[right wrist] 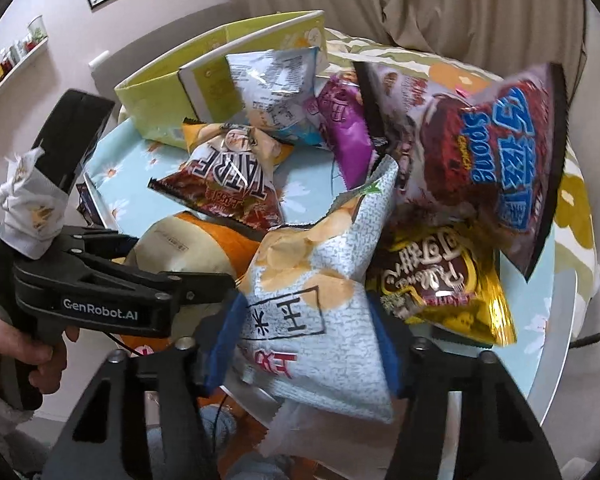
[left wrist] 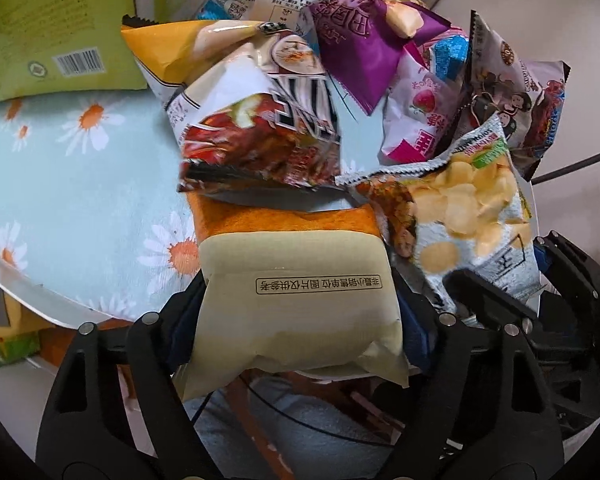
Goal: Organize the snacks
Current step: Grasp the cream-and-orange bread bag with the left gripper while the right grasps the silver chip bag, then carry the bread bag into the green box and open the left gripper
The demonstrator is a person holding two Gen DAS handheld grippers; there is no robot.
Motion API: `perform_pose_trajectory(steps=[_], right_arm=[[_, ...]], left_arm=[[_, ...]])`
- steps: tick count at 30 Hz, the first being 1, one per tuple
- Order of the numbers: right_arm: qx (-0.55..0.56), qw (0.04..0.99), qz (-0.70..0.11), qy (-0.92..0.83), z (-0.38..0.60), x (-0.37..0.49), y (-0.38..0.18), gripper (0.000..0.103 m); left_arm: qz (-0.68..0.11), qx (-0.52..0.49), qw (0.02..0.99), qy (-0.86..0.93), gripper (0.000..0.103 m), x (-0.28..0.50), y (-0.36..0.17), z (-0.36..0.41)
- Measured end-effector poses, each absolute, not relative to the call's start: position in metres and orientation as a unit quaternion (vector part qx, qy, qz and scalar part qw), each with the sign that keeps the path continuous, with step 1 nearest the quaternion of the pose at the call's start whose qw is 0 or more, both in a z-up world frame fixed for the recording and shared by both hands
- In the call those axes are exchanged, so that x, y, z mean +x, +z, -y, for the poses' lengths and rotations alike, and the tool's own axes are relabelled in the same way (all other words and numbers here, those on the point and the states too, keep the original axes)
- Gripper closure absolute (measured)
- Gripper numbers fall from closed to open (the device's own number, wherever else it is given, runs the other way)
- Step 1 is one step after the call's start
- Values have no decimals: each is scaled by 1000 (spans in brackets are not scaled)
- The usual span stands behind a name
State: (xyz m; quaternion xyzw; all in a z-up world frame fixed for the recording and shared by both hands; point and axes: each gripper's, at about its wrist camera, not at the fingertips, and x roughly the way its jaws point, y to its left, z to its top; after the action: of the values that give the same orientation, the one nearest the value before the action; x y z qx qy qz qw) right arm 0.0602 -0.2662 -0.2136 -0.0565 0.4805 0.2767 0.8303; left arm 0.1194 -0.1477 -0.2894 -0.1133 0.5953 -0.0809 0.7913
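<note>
Crinkly foil squashes easy, so with the left gripper (left wrist: 300,320) clamped on the cream-and-orange bag (left wrist: 296,300) and the right gripper (right wrist: 304,344) pinching the chip bag (right wrist: 320,312) at the table's (left wrist: 80,184) near edge, I'd lift gently toward the green box (right wrist: 220,64).

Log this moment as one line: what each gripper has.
left gripper: shut on cream-and-orange bag | right gripper: shut on grey chip bag | green box: open behind pile

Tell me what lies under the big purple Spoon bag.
A gold-yellow snack bag lies partly beneath the purple Spoon bag, its lower half showing. Whatever else sits under that bag is covered.
</note>
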Motion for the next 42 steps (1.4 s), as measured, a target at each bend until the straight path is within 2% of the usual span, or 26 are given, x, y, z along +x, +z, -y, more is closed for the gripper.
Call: perform_pose_trajectory(steps=[3, 12, 22, 29, 35, 42], right_arm=[[-50, 832, -478, 277, 266, 59, -212, 67], [-51, 847, -453, 272, 270, 50, -193, 81], [-48, 860, -428, 272, 266, 36, -163, 83], [-31, 872, -403, 276, 264, 41, -122, 83], [-12, 883, -374, 282, 246, 67, -79, 83], [7, 894, -339, 292, 198, 114, -43, 83]], left_arm=[[-592, -115, 793, -84, 24, 110, -283, 145], [-577, -106, 805, -87, 24, 85, -249, 141], [-548, -110, 825, -82, 24, 63, -201, 128], [-500, -123, 854, -73, 24, 61, -143, 104], [-455, -122, 881, -53, 24, 81, -97, 60], [-415, -115, 901, -46, 24, 136, -68, -8]])
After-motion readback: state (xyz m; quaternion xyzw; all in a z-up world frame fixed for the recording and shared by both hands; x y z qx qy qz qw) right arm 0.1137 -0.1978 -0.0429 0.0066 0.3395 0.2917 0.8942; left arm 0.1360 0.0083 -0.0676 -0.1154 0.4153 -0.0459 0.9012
